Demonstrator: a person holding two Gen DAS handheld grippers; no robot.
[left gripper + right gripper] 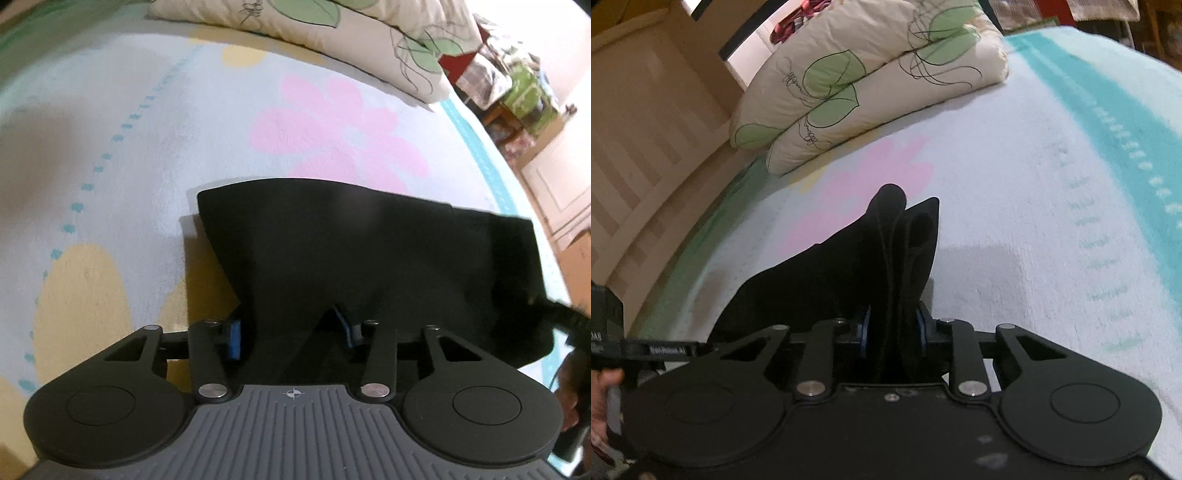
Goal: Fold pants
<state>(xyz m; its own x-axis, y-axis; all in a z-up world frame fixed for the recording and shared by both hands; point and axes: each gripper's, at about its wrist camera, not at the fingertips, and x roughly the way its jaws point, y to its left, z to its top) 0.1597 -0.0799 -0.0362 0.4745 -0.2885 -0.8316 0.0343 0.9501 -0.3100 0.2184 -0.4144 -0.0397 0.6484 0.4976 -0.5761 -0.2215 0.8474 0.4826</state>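
Pale floral terry bedspread (155,140), leaf-print cream pillows (849,92) at far end. Black fabric pants (351,258) lifted off it near me, my left gripper (291,328) and right gripper (892,332) both clamping bunched folds.

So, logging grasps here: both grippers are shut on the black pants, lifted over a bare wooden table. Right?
Not a table: the left wrist view shows a flowered bedspread under the black pants. The left gripper and right gripper are both shut on them.
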